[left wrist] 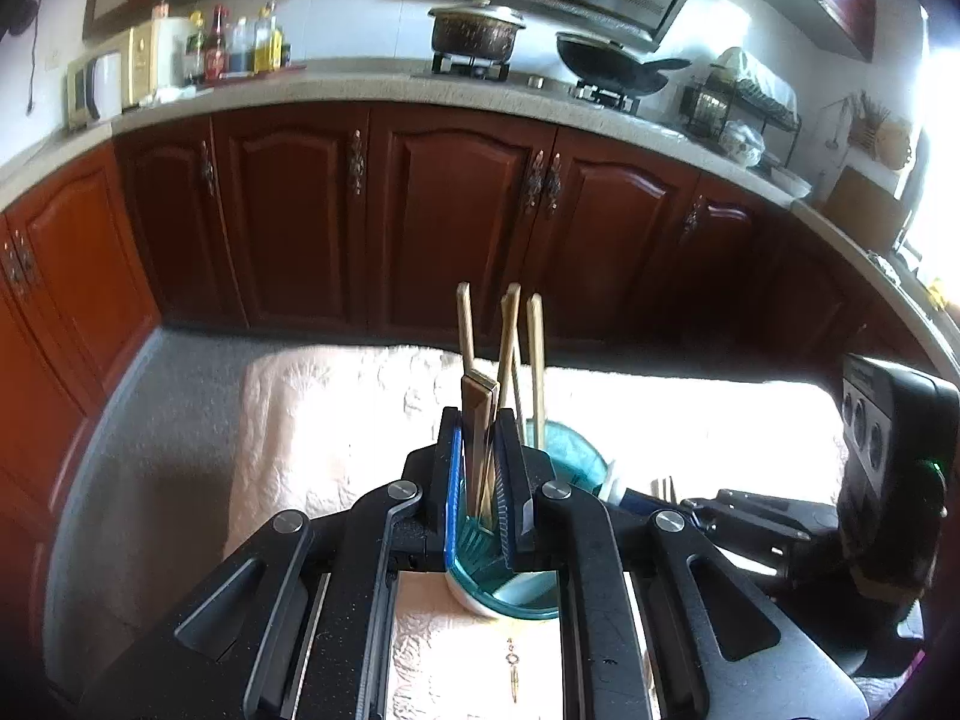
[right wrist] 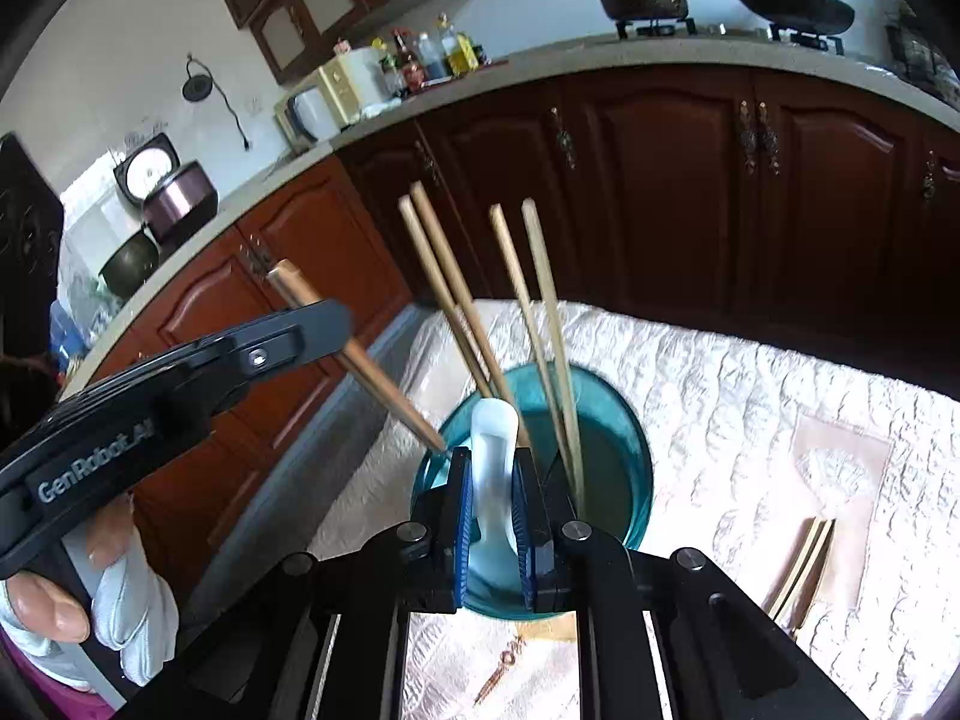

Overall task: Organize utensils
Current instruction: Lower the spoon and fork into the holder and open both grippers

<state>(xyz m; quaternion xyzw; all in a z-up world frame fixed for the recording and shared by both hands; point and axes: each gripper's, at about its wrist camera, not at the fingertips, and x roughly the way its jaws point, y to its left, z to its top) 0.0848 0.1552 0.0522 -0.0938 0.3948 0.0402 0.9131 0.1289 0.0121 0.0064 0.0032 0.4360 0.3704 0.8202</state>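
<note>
Two wrist cameras are looking down into a kitchen, over a table draped in a pale quilted cloth [right wrist: 750, 396].

A round teal holder [right wrist: 624, 456] is standing on the cloth, and four light wooden chopsticks [right wrist: 543, 312] are leaning upright inside it, fanning out above its rim.

In the left wrist view, the left gripper [left wrist: 480, 420] is clenching a pair of darker brown chopsticks [left wrist: 478, 420] between its blue-edged pads. In the right wrist view, that same pair is slanting down from the upper left, with its tips reaching the near left rim of the holder. White lettering on the side of the left gripper's black body is reading "GenRobot.AI". A person's hand [right wrist: 90, 594] in a light glove is gripping it at the lower left of that view.

The right gripper [right wrist: 493, 468] is grasping a white ceramic spoon [right wrist: 495, 468], which is standing between the pads directly over the holder's opening. Whether the spoon is touching the holder's inside cannot be told.

Another pair of chopsticks [right wrist: 801, 570] is lying flat on the cloth to the right of the holder, well apart from it.

Beyond the table, dark red-brown cabinet doors [left wrist: 450, 210] are running under a speckled countertop [left wrist: 360, 87], which is carrying bottles, a lidded pot and a black wok; their labels are too small to read.
</note>
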